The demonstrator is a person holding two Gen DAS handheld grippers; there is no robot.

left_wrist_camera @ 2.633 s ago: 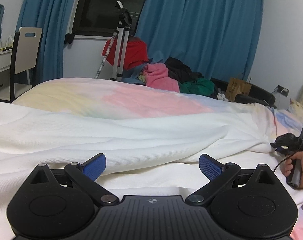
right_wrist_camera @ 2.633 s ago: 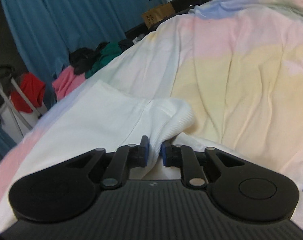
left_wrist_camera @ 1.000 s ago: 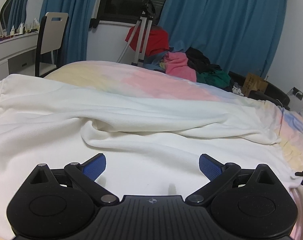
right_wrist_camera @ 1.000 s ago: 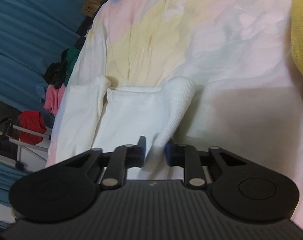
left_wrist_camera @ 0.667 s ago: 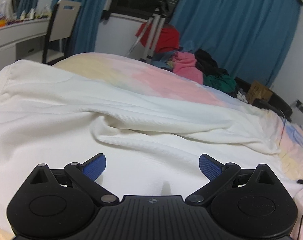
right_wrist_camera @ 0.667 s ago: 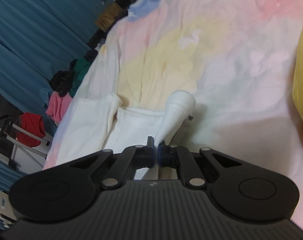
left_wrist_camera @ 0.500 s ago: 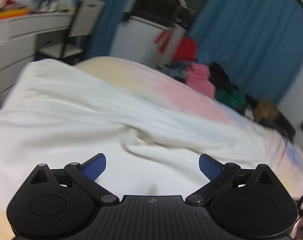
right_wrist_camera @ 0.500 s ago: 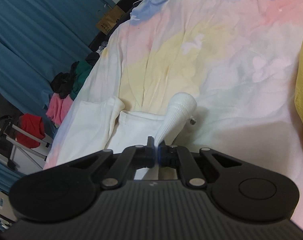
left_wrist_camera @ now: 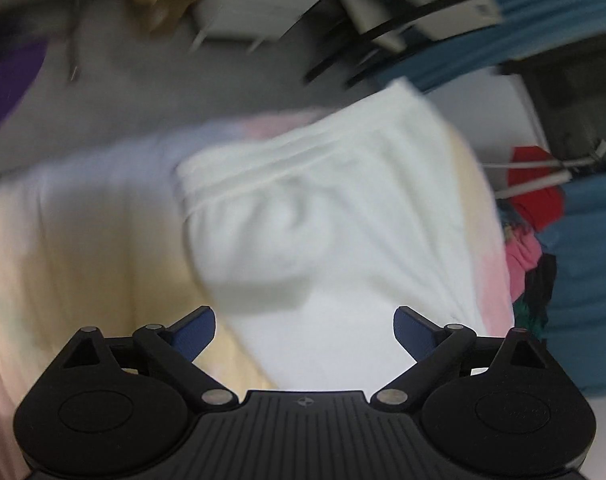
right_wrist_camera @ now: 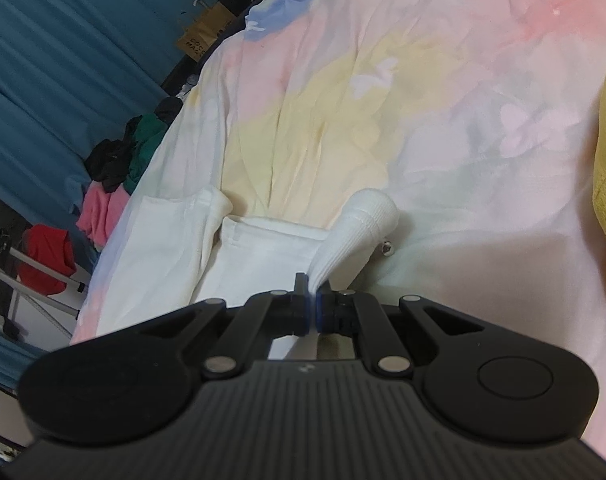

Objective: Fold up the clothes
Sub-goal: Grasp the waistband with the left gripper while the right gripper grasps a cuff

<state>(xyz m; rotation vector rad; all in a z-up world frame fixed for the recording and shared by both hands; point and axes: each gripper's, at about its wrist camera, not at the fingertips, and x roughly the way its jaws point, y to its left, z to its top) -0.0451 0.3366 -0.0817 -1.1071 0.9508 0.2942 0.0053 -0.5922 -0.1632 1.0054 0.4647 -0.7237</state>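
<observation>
Pinching a ribbed cuff of the white garment, the right gripper has its jaws pressed together on the fabric, which spreads ahead and to its left over the pastel bedsheet; the left gripper hangs with blue pads spread wide, empty, above the garment's blurred body just ahead

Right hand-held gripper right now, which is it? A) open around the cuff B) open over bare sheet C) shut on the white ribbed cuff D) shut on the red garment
C: the right hand-held gripper has its jaws pinched together on the narrow end of the white ribbed cuff, which rises off the pastel sheet ahead of it.
</observation>
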